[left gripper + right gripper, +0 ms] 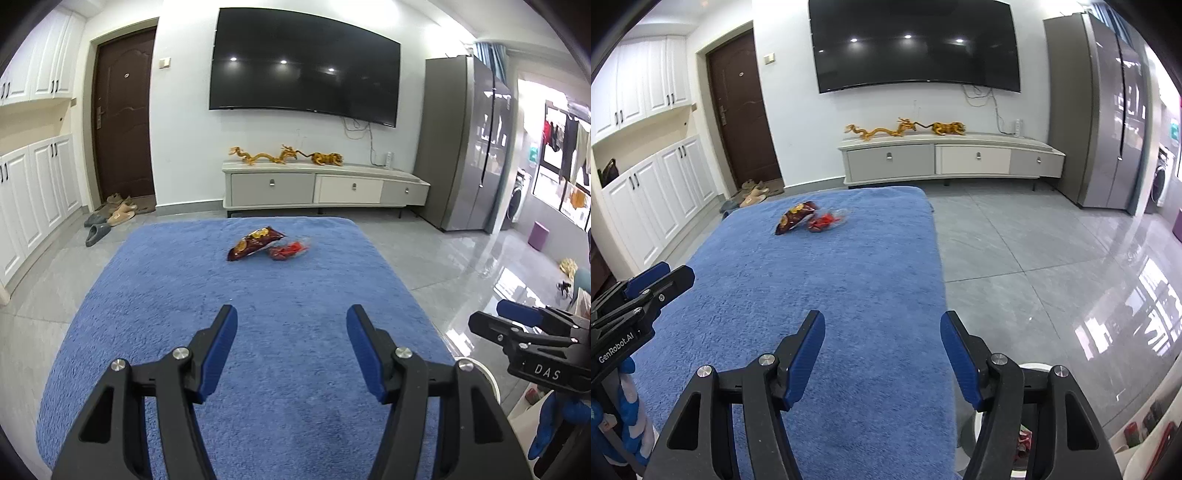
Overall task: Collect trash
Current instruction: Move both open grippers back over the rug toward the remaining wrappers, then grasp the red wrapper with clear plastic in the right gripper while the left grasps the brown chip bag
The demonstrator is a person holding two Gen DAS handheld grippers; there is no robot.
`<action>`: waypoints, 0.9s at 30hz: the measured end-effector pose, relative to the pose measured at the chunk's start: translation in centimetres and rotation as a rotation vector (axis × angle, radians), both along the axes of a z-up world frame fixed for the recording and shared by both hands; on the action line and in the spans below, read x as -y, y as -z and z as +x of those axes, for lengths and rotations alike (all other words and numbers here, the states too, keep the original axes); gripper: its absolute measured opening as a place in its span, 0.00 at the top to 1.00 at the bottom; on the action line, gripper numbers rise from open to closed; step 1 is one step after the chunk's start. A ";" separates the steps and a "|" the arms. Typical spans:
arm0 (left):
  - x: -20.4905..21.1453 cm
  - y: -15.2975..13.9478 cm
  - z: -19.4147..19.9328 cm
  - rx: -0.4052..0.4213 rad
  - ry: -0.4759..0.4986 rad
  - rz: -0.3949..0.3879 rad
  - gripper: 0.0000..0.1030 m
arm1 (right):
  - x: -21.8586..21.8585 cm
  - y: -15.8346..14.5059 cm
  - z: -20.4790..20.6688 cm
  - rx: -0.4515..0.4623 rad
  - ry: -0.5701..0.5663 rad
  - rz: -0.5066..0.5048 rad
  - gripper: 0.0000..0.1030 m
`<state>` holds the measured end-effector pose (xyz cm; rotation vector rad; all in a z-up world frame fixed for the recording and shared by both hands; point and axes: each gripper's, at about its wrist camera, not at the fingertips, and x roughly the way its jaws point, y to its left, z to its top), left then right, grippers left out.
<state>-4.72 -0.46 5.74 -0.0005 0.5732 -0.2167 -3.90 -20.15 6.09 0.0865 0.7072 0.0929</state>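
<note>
From the left wrist view, the left tool point(291, 317) hangs over the near half of a desk covered in a fluffy blue fleece cloth point(184, 295), its two black fingers with ribbed blue pads standing well apart with nothing between them. The cloth's surface lies bare from the fingers up to the trash near the far edge: a dark red glossy foil snack bag with orange print point(255, 243), lying flat and slanted, and just to its right, touching or nearly so, a crumpled clear wrapper with red contents point(290, 250). The desk's far edge is rounded at its corners, and its right edge drops to a glossy grey tiled floor point(443, 258) with wide free space. The right tool point(517, 317) shows at the right border, beyond the desk's right edge, above a white round bin rim point(484, 373). From the right wrist view, the right tool point(882, 325) is likewise agape and empty, poised over the desk's right edge, one finger above the cloth, the other above floor and the white bin, which holds some red scrap inside. The snack bag point(795, 218) and red wrapper point(823, 221) sit far off toward the upper left of the cloth. The left tool point(661, 277) enters at the left border, held by a hand in a blue and white glove point(628, 413).
</note>
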 end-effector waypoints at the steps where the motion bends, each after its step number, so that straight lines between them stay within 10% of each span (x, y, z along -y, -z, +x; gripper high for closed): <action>1: -0.3 0.1 0.2 -0.002 -0.008 -0.003 0.42 | -0.2 0.0 0.3 -0.001 -0.007 -0.001 0.39; 27: -7.7 6.8 16.5 -0.160 -0.018 0.040 0.35 | -6.0 4.6 15.8 -0.108 -0.188 0.047 0.35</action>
